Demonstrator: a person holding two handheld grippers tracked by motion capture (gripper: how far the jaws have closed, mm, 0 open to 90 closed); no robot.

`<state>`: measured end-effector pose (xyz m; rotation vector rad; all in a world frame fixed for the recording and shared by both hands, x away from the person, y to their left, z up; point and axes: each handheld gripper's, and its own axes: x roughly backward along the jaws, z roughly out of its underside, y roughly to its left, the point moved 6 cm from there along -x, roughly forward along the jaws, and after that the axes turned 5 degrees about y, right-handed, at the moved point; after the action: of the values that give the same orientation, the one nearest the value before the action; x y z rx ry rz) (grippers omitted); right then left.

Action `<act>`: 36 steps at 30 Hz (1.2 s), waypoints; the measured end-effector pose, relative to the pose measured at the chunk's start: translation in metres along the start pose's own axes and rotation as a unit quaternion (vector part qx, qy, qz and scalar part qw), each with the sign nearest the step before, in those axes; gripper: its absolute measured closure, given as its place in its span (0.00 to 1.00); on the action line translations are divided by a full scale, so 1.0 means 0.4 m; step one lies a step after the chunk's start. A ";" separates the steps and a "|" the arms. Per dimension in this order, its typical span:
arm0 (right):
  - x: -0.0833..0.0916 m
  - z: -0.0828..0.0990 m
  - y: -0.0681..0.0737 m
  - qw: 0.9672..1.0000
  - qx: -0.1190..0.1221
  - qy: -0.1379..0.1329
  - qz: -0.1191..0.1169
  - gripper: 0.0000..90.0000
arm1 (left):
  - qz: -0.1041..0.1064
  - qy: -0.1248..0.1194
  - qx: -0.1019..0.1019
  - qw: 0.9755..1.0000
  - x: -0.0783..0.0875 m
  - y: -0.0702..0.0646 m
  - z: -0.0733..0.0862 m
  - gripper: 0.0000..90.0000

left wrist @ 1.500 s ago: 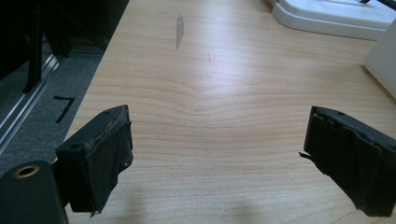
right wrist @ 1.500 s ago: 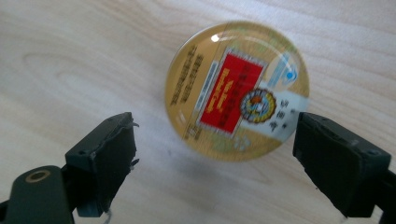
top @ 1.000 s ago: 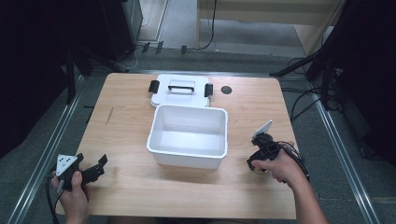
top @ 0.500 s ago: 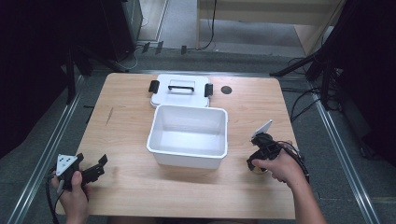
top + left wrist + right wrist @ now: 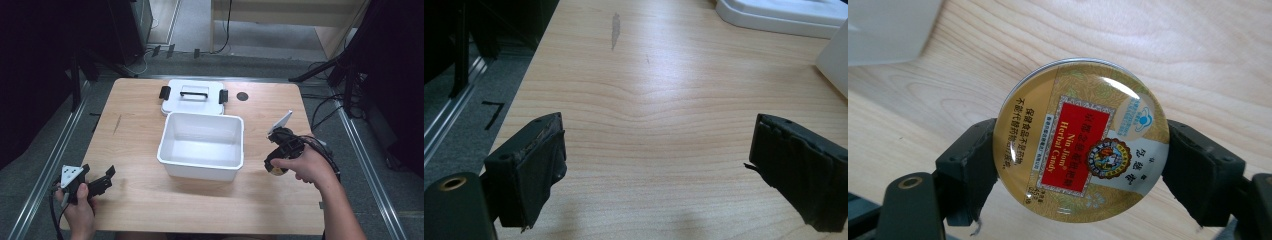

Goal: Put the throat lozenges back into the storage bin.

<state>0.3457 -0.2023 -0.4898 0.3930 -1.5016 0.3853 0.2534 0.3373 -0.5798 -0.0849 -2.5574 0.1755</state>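
My right gripper point(image 5: 1080, 165) was clamped on the round candy tin point(image 5: 1080, 140), held just right of the white bin point(image 5: 202, 145), whose inside was bare. Its lid point(image 5: 192, 96) lay behind it. My left gripper point(image 5: 656, 165) stood wide apart over the table point(image 5: 644, 90).

Left gripper point(image 5: 102, 181) agape; right gripper point(image 5: 276, 161) clamped

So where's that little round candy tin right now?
The candy tin sits clamped between the right gripper's jaws, above the table at its right side, just right of the open white box.
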 end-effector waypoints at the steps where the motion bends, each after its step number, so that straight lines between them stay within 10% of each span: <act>1: 0.000 0.000 0.000 1.000 0.000 0.000 0.000 0.23 | 0.000 0.000 0.000 1.000 0.000 0.000 0.000 0.09; 36: 0.229 -0.110 0.114 0.996 0.087 -0.002 0.037 0.23 | 0.001 0.005 0.005 1.000 -0.002 0.002 0.000 0.09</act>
<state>0.3657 -0.1410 -0.3989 0.4763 -1.4953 0.5763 0.2541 0.3382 -0.5803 -0.0836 -2.5471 0.1871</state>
